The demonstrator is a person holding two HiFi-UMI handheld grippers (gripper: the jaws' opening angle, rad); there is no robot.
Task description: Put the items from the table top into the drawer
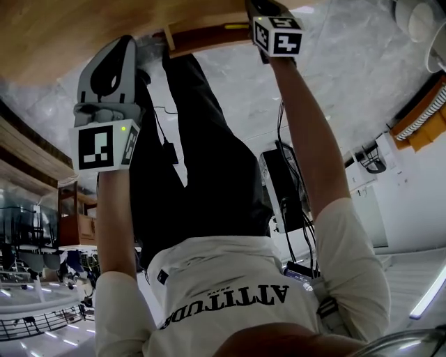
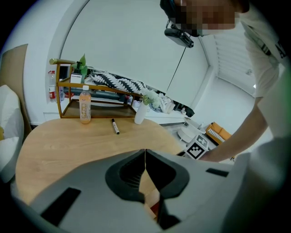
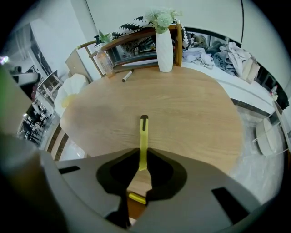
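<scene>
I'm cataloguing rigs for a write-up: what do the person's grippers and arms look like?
The left gripper and right gripper are grey with black-lined jaws; each carries a cube of black-and-white square markers, the left's with a green light. White short sleeves; forearms bare.

The table [image 1: 63, 35] and the right tool [image 1: 268, 17] at its near rim are cut by the head view's top edge. Over the table, the yellow pen's [image 3: 143, 136] near end vanishes between that tool's jaws; the far bottle's [image 2: 85, 107] label is unreadably small.
</scene>
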